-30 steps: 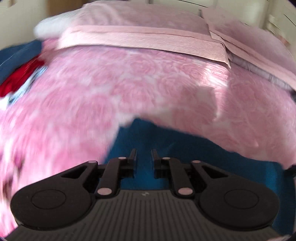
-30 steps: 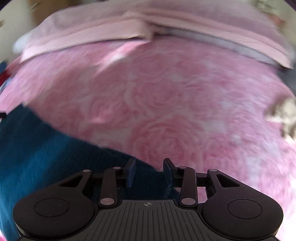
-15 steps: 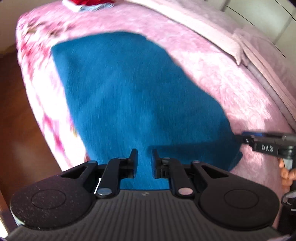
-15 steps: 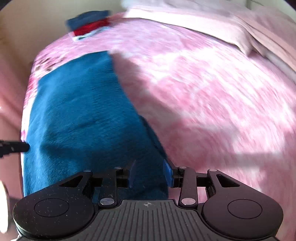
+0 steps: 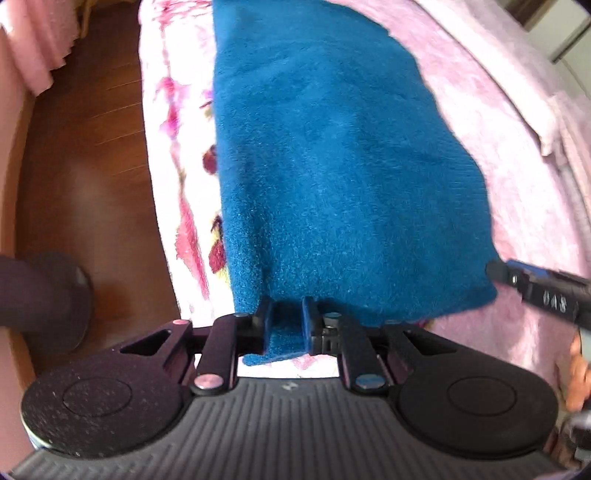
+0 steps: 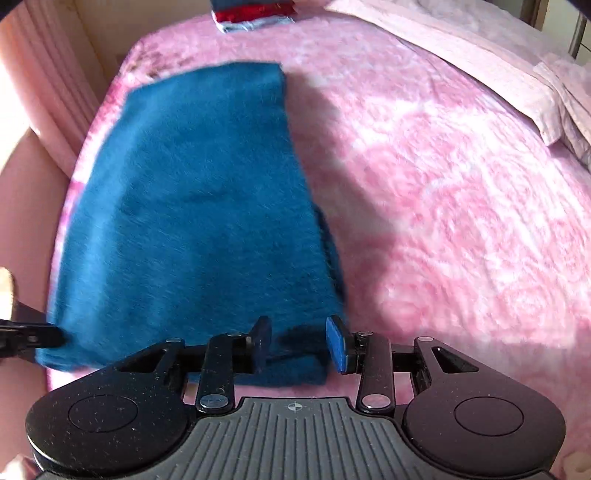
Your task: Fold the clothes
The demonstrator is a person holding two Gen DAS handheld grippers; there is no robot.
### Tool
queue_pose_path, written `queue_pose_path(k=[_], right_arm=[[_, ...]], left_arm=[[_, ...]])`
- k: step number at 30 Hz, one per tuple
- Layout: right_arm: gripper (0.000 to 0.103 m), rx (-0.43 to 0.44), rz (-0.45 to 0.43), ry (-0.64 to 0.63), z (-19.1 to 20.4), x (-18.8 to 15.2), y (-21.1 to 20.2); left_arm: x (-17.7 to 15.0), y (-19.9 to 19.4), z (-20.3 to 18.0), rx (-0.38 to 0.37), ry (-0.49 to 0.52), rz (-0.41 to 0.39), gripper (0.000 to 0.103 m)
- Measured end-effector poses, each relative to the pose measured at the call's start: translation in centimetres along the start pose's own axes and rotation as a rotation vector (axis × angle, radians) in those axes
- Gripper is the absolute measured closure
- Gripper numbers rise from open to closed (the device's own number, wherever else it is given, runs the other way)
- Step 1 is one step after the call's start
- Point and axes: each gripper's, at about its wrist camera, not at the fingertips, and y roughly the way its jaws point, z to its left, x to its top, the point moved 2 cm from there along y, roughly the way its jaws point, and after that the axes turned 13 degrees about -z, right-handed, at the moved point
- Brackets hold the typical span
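A fuzzy blue garment (image 5: 343,166) lies flat on the pink floral bedspread (image 5: 491,92), along the bed's left edge. My left gripper (image 5: 286,325) sits at the garment's near edge, jaws narrow and shut on a flap of the blue cloth. In the right wrist view the same garment (image 6: 192,206) stretches away from me. My right gripper (image 6: 299,341) holds its near right corner, with bunched blue cloth between the pads. Each gripper's tip shows in the other's view: the right one (image 5: 535,291) at the right corner, the left one (image 6: 33,338) at the left corner.
A folded stack of red and blue clothes (image 6: 255,13) rests at the bed's far end. Pale pink pillows (image 6: 554,107) lie at the far right. Wooden floor (image 5: 85,147) and a pink curtain (image 5: 33,44) border the bed's left side, with a dark-clad foot (image 5: 40,295) there.
The left gripper swung sideways with the blue cloth and both wrists rolled. The garment, bunched near the grippers before, now lies stretched out along the bed's edge.
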Motion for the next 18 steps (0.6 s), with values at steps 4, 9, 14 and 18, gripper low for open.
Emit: queue_pose_path(k=[4,9,14,18], right_arm=[[0.065,-0.017,0.062,-0.010,1.2,-1.3,1.6],[0.065,-0.027,0.115,0.070,0.9,-0.8,1.4],[0.033,-0.006,0.114,0.110,1.2,-0.6,-1.1],[0.033,0.004,0.081,0.133,1.5,0.9,-3.9]], left_arm=[[-0.1,0.9,-1.2,0.094,-0.005,0.041,0.090],[0.0,0.5,-2.5,0.161,0.036,0.047,0.088],[0.2,-0.9,-2.8,0.193,0.051,0.062,0.075],[1.4,-3.2,-3.0,0.181,0.034,0.055,0.071]])
